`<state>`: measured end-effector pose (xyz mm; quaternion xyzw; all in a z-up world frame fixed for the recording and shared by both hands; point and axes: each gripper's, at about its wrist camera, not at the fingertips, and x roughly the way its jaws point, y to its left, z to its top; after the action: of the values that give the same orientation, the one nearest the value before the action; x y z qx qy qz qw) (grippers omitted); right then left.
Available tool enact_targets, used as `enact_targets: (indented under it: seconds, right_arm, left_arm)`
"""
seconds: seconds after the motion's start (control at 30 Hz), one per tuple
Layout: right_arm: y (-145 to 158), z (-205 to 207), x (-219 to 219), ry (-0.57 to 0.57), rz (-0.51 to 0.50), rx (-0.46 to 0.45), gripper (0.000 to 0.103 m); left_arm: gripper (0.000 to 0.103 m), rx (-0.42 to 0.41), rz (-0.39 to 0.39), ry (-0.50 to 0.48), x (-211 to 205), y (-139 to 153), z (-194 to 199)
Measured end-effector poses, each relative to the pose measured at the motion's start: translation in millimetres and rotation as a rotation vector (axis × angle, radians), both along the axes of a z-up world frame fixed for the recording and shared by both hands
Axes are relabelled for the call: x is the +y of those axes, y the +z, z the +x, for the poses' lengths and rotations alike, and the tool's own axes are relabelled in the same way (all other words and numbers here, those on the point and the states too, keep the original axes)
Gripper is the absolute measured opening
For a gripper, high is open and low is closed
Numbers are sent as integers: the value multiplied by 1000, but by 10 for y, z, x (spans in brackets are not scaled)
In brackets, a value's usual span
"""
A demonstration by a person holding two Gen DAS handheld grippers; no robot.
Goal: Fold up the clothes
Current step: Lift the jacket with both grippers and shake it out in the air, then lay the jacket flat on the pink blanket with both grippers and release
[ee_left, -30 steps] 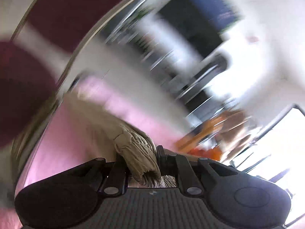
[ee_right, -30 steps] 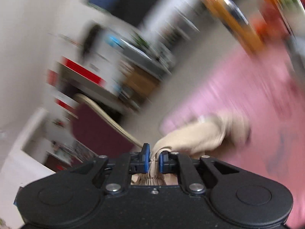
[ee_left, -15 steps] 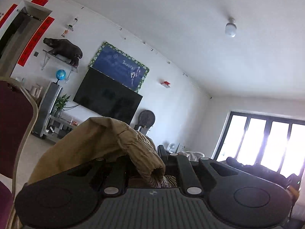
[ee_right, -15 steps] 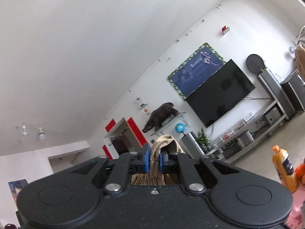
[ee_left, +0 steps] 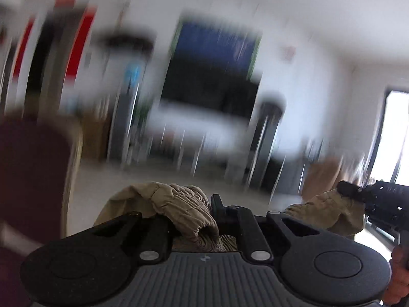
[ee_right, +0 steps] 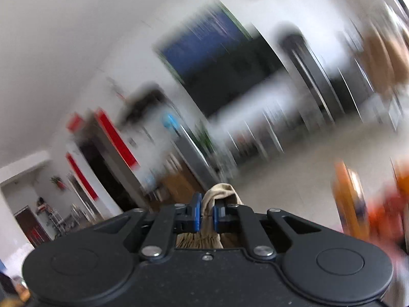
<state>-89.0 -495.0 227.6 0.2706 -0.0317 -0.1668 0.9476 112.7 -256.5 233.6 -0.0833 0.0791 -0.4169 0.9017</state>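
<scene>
A beige garment (ee_left: 179,202) with a gathered elastic edge hangs bunched over my left gripper (ee_left: 202,217), which is shut on it; the left finger is hidden under the cloth. The garment's other end (ee_left: 324,212) reaches to the right, where my right gripper (ee_left: 347,190) holds it at about the same height. In the right wrist view the blue pads (ee_right: 196,212) of my right gripper (ee_right: 207,212) are shut on a fold of the beige garment (ee_right: 219,192). Both views are smeared by motion.
A maroon chair back (ee_left: 33,176) stands close on the left. A person's hand (ee_left: 398,276) grips the right tool. A blurred orange bottle (ee_right: 350,199) and orange-red things (ee_right: 388,204) sit at the right. A television (ee_left: 212,87) and shelving line the far wall.
Both grippers have lifted the garment off the pink surface into the air. Since half a second ago both views have tipped down from the ceiling toward the floor, and the right gripper has come into the left view.
</scene>
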Motion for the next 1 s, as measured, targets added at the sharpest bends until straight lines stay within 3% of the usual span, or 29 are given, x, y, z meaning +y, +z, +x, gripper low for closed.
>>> enact_targets:
  seconds: [0.1, 0.17, 0.23, 0.33, 0.47, 0.57, 0.63, 0.7, 0.77, 0.9, 0.97, 1.0]
  right_arm:
    - [364, -364, 222, 23, -242, -173, 10]
    - [318, -542, 296, 39, -308, -165, 10]
    - [81, -647, 311, 65, -312, -105, 10]
    - [-687, -581, 211, 107, -171, 101, 10]
    - [-2177, -390, -2, 130, 166, 425, 10]
    - [-3243, -383, 14, 144, 382, 604, 10]
    - [-3760, -407, 89, 149, 493, 668, 11]
    - [-4135, -482, 184, 143, 572, 714, 11]
    - [-4188, -560, 255, 138, 608, 729, 11]
    - [-4109, -587, 163, 144, 583, 709, 17]
    - [-4128, -634, 123, 140, 613, 709, 31]
    - [-4203, -596, 50, 134, 636, 707, 44]
  left_arm:
    - [13, -134, -111, -25, 241, 152, -208]
    - [14, -115, -99, -56, 305, -84, -239]
    - [14, -26, -26, -79, 277, -549, -205]
    - [14, 210, 136, -86, 155, -1507, -50]
    - [13, 580, 299, -30, 121, -2989, 174]
    - [13, 742, 407, 59, 170, -3900, 238]
    - [13, 812, 439, 89, 245, -4257, 223]
    - [15, 845, 443, 103, 278, -4387, 261]
    - [15, 837, 430, 92, 275, -4347, 304]
    - [19, 841, 409, 85, 374, -4339, 204]
    - [28, 870, 395, 89, 348, -4405, 224]
    - [35, 886, 385, 91, 366, -4411, 202]
